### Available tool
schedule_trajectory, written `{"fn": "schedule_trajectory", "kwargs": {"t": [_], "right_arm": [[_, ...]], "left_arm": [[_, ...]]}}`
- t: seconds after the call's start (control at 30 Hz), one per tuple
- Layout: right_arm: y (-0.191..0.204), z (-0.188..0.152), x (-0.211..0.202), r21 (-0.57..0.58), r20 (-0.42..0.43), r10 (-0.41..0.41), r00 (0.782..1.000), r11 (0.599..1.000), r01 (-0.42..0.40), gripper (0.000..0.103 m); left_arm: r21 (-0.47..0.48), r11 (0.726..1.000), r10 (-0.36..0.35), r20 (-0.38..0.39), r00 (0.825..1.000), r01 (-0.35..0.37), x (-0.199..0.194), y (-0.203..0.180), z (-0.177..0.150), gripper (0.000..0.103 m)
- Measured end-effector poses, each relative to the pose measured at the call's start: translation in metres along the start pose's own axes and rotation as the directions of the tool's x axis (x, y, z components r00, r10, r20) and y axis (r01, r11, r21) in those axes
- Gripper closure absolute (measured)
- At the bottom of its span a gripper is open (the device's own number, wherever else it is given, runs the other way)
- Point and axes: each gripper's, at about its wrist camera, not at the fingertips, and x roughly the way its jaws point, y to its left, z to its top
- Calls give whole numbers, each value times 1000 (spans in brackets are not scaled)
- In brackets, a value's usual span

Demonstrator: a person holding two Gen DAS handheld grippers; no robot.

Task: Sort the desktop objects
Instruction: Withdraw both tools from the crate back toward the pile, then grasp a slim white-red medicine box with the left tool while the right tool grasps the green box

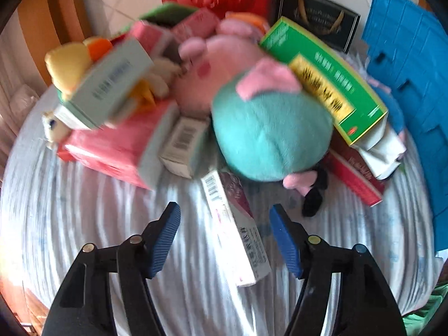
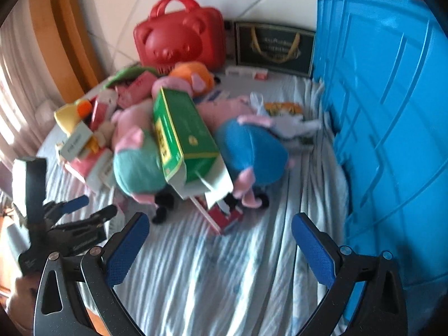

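Observation:
A pile of toys and boxes lies on a striped white cloth (image 1: 84, 224). A pig plush in a teal dress (image 1: 268, 137) (image 2: 137, 165) lies in the middle, with a green and yellow box (image 1: 330, 84) (image 2: 184, 131) leaning on it. A pig plush in blue (image 2: 252, 148) lies to its right. My left gripper (image 1: 224, 224) is open, with a long white and maroon box (image 1: 235, 226) lying between its fingers. It also shows in the right wrist view (image 2: 92, 207). My right gripper (image 2: 221, 235) is open and empty above the cloth, short of the pile.
A blue plastic crate (image 2: 392, 128) (image 1: 414, 84) stands at the right. A red bear-shaped case (image 2: 182, 39) and a black gift bag (image 2: 274, 47) stand at the back. Pink boxes (image 1: 112, 145), a barcode box (image 1: 112, 84) and a yellow plush (image 1: 67, 61) crowd the left.

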Motion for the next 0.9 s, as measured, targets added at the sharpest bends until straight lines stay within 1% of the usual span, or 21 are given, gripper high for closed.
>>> {"fn": "schedule_trajectory", "kwargs": {"t": [0.03, 0.07, 0.1, 0.13, 0.17, 0.2, 0.23, 0.3, 0.37, 0.43, 0.5, 0.57, 0.67, 0.73, 0.83, 0.9], "right_arm": [[-1, -2, 6, -2, -16, -4, 1000, 1000, 3, 0], [-3, -5, 11, -2, -30, -5, 1000, 1000, 5, 0], [-5, -7, 16, -1, -44, -5, 999, 1000, 5, 0], [-6, -7, 21, 1, -56, -4, 998, 1000, 4, 0], [-8, -8, 25, 4, -65, -2, 998, 1000, 2, 0], [-9, -8, 27, 5, -68, 0, 998, 1000, 0, 0], [-9, -8, 28, 6, -69, 4, 998, 1000, -4, 0], [-9, -6, 31, 8, -66, 22, 998, 1000, -22, 0], [-8, -2, 32, 6, -63, 43, 997, 999, -42, 0], [-4, 5, 33, 0, -50, 68, 996, 998, -68, 0], [1, 15, 34, -9, -32, 93, 995, 996, -93, 0], [5, 27, 38, -13, -22, 114, 993, 993, -115, 0], [11, 49, 49, -15, -9, 164, 986, 986, -164, 0], [15, 65, 61, -17, -12, 182, 983, 983, -182, 0], [24, 86, 83, -23, -28, 185, 982, 982, -185, 0], [30, 98, 99, -25, -48, 204, 978, 978, -205, 0]], "left_arm": [[-6, 1000, 3, -17, 1000, -3, 8, -1, -1, 39], [-10, 1000, 7, -36, 999, -7, 17, -2, -3, 42], [-12, 1000, 2, -59, 998, -3, 25, -3, -5, 52], [-5, 1000, 10, -38, 999, -10, 25, -4, -6, 62], [14, 1000, 28, -33, 999, -27, 24, -6, -7, 71], [28, 1000, 14, -38, 999, -13, 24, -8, -7, 82], [25, 999, 21, -44, 999, -20, 23, -7, -7, 84], [5, 1000, 17, -44, 999, -17, 16, -2, -8, 85], [-20, 1000, 6, -21, 1000, -6, 0, 3, -6, 85], [-31, 1000, 2, 38, 999, -1, -27, 6, 1, 85], [-23, 1000, 13, 119, 993, -10, -53, 5, 12, 85], [-13, 1000, 13, 159, 987, -11, -63, 2, 27, 85], [-14, 1000, 3, 184, 983, -1, -62, -1, 51, 85], [-15, 1000, 0, 191, 982, 3, -57, 1, 64, 85], [-17, 1000, -1, 182, 983, 4, -45, -4, 84, 85], [-20, 1000, 4, 173, 985, -1, -35, -3, 90, 85]]}}
